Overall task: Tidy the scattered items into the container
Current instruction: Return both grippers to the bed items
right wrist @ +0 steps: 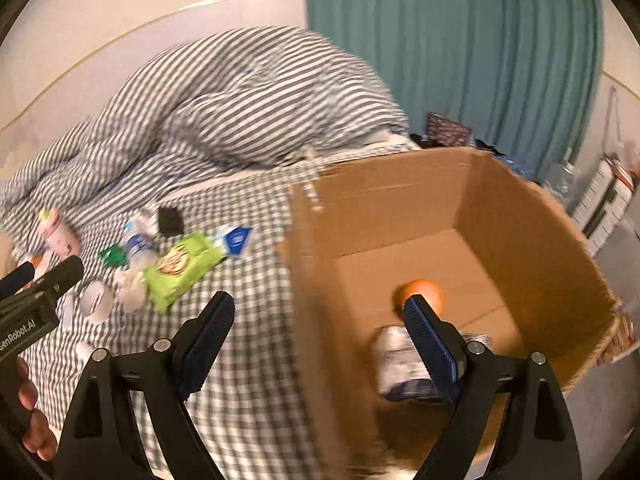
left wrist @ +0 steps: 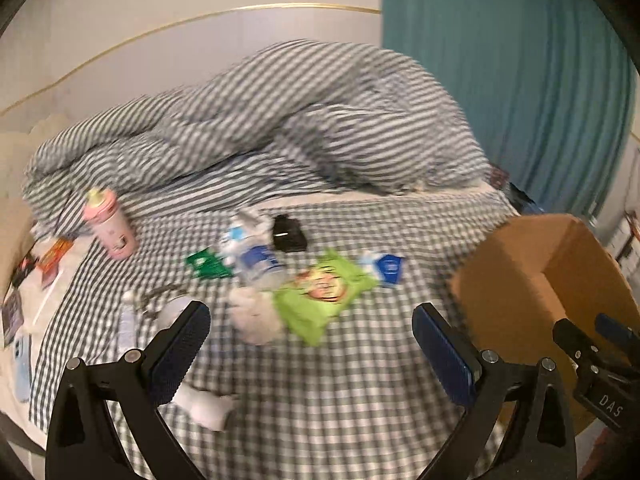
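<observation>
- Your left claw [left wrist: 310,344] is spread wide and holds nothing; it hangs over the bed [left wrist: 320,400], near the green packet [left wrist: 324,292] and bottle [left wrist: 256,260].
- Your right claw [right wrist: 320,344] gapes empty too, straddling the box [right wrist: 540,240] wall.
- An orange [right wrist: 424,294] and a pack [right wrist: 400,372] already lie in the box; the pink cup [left wrist: 108,224] and other items remain scattered.
- Risk: the heaped items overlap, so you may pinch two; the right claw could knock the box.

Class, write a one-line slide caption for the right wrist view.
Open right gripper straddles the brown cardboard box's near wall, an orange ball inside, green snack packet on the checked bedsheet.
</observation>
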`<state>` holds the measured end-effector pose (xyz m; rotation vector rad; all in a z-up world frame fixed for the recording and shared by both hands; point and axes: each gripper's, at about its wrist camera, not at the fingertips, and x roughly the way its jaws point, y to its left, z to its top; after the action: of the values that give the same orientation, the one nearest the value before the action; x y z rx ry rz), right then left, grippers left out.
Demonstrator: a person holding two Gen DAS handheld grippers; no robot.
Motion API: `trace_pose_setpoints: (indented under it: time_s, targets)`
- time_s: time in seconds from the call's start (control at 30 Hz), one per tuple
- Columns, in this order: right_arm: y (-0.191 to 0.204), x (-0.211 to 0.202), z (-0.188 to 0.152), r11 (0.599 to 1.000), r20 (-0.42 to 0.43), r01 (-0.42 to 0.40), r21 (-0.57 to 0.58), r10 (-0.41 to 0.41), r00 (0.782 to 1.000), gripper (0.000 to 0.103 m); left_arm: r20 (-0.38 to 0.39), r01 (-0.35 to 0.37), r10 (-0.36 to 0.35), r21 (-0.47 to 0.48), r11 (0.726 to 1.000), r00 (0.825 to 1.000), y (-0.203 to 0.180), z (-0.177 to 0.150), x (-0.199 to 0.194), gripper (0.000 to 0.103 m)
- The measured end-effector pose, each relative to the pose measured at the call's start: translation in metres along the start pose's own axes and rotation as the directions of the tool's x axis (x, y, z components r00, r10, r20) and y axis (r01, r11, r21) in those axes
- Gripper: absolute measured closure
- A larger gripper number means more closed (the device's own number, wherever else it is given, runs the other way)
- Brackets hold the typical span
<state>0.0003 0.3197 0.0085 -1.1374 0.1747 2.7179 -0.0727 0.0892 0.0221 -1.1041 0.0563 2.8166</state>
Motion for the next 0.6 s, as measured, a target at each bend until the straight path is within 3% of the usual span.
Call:
trace_pose_setpoints:
  time_s: [0.33,0.6]
  targets:
    - [0.102,0.043,0.004,0.985,-0.042,-0.107,-0.132,0.102,0.994,0.015,-0.061,-0.1,0.092,-0.153,0.983,0.994,0.114,-0.015,0.037,0.0]
    - [0.144,0.085,-0.011,0.971,-0.125,-0.157,-0.183,0.135,0.983,0.015,-0.113,-0.167,0.151,-0.158,0.973,0.982,0.154,-0.041,0.072,0.0]
